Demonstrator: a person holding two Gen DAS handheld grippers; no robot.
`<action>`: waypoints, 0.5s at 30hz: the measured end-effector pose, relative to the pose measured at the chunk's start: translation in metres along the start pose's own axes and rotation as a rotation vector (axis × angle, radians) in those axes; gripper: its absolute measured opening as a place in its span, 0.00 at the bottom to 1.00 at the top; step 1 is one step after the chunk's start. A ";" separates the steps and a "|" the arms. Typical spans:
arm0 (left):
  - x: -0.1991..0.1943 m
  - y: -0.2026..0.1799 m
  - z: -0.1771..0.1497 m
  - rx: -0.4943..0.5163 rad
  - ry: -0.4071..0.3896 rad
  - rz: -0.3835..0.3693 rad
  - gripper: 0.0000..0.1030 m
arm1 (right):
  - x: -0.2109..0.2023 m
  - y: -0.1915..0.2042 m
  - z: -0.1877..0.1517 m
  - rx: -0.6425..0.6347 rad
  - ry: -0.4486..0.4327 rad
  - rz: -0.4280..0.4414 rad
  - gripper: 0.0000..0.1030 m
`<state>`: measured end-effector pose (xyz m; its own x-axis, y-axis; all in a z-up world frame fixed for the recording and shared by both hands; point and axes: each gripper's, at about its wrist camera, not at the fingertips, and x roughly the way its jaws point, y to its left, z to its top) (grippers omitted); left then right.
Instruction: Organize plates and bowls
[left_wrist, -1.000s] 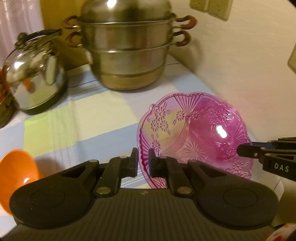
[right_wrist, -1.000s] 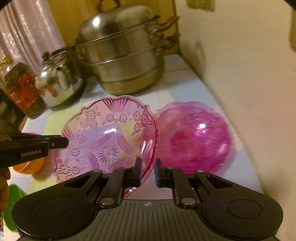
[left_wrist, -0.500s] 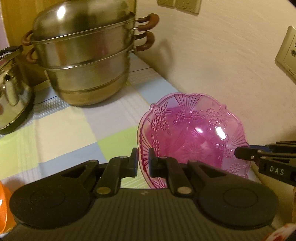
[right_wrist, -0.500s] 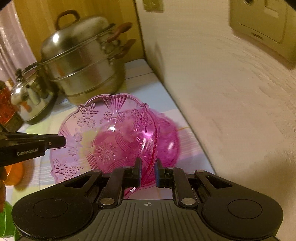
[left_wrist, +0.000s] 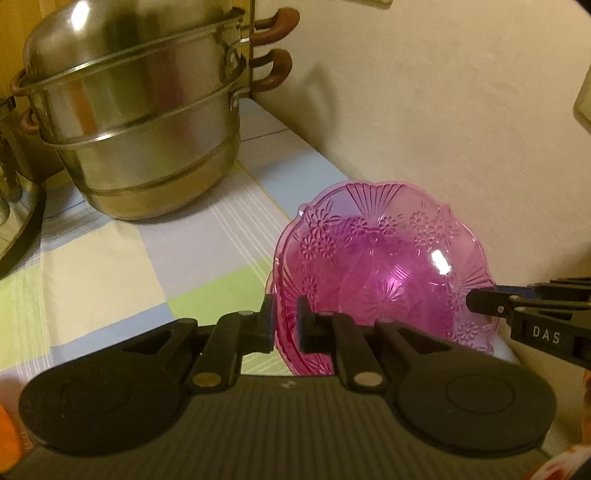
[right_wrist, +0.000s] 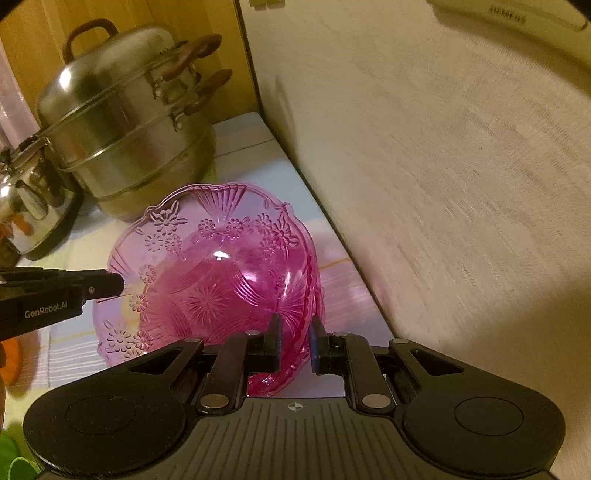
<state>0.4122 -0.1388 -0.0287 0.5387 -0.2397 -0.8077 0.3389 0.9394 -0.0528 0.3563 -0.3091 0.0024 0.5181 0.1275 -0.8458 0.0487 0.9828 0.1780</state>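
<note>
- A second ago the pink bowl (right_wrist: 207, 280) hung to the left of a second, darker pink bowl (left_wrist: 275, 295) lying by the wall; now it sits right over that one, nested or very nearly so
- I'd judge the stacking step is about done, with only the letting go left; whether the upper bowl has fully settled I can't tell
- The left gripper (left_wrist: 285, 322) is pinching the bowl's near-left rim, and the rim runs between its two fingers
- The right gripper (right_wrist: 295, 341) pinches the opposite rim; its fingers look slightly wider apart than half a second back, yet the rim is between them and I read it as gripped
- The pair lies on the checked tablecloth (left_wrist: 122, 266) close to the wall (right_wrist: 461, 166), with the steel steamer pot (left_wrist: 140, 122) standing well behind and the kettle (right_wrist: 33, 206) further left
</note>
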 end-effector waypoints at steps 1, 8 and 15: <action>0.004 0.001 0.000 0.000 0.005 0.000 0.09 | 0.003 -0.001 0.000 -0.001 0.003 0.000 0.14; 0.023 0.001 0.000 -0.003 0.019 -0.001 0.09 | 0.017 -0.004 0.000 -0.007 0.011 -0.008 0.14; 0.032 0.002 -0.002 0.000 0.029 0.000 0.09 | 0.028 -0.003 0.001 -0.013 0.020 -0.014 0.14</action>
<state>0.4285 -0.1440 -0.0554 0.5162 -0.2330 -0.8241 0.3389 0.9393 -0.0533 0.3719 -0.3085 -0.0211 0.5005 0.1163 -0.8579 0.0448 0.9861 0.1598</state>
